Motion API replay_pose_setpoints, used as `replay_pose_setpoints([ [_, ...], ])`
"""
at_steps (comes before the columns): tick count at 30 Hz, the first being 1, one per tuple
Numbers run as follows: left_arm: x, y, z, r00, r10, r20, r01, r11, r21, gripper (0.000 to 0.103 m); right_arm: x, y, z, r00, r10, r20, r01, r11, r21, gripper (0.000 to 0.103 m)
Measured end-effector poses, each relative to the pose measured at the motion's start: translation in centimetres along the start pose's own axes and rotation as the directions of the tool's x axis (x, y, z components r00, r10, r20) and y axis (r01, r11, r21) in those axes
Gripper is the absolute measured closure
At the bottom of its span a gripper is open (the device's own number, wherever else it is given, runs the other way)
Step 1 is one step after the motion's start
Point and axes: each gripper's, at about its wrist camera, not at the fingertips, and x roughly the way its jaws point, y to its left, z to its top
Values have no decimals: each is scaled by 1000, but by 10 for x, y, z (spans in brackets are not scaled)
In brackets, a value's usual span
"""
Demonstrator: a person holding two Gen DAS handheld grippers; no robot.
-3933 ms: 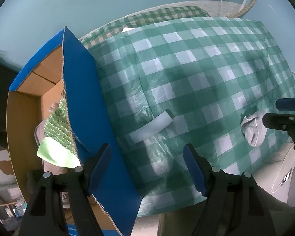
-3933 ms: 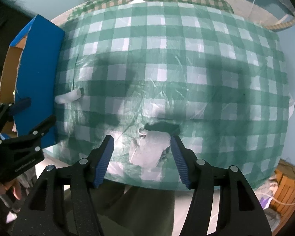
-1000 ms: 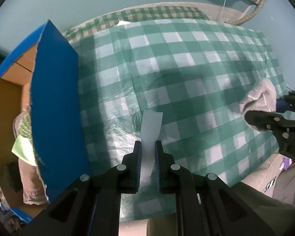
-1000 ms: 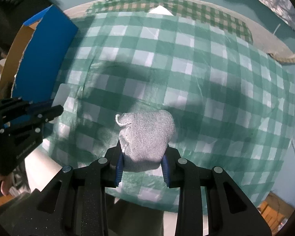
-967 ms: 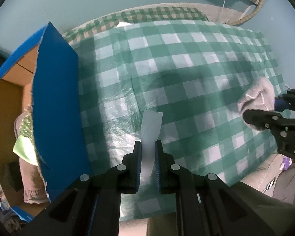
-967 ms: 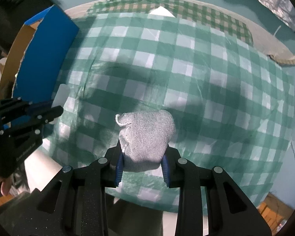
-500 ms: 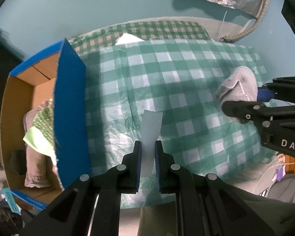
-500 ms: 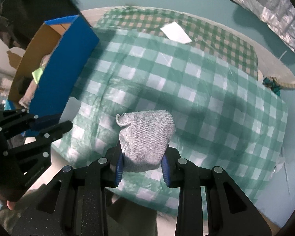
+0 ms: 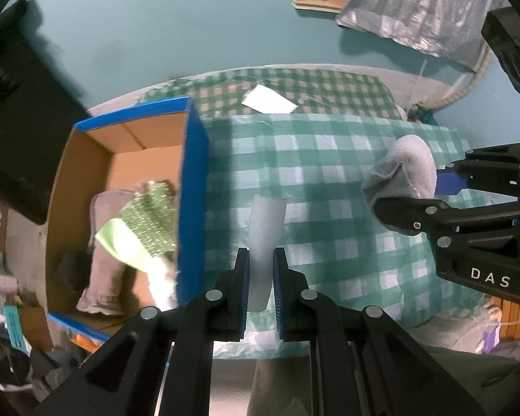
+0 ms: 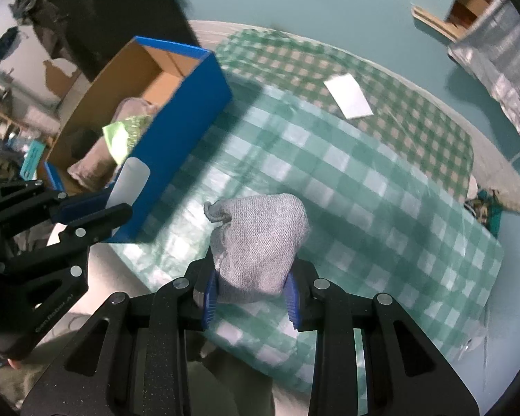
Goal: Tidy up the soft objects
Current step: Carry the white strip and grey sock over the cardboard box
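We note a green-and-white checked cloth (image 9: 329, 180) spread over the table, with a second, smaller-checked green-and-tan cloth (image 10: 416, 128) lying under its far edge. A white card (image 9: 269, 103) rests flat on the smaller-checked cloth, well apart from the near edge. Beyond the table we record a teal floor (image 9: 190, 27), a silvery foil sheet (image 9: 419, 10) at the upper right, a pale rope (image 10: 518, 206) curving off the table's right side, and a dark, blurred mass (image 9: 20, 131) at the left.
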Motion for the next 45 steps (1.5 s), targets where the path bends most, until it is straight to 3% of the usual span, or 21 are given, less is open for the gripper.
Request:
replay_pose_setpoints([
  [25, -22, 103, -26, 996, 90, 18, -83, 971, -226, 91, 15, 102, 70, 998, 62, -6, -62, 975, -214, 72],
  [39, -5, 165, -37, 992, 125, -26, -127, 938, -323, 91, 45, 150, 111, 996, 76, -45, -85, 957, -278, 72],
  [45, 8, 186, -33, 993, 110, -45, -119, 928, -352, 91, 62, 162, 123, 994, 86, -70, -102, 958, -267, 72],
])
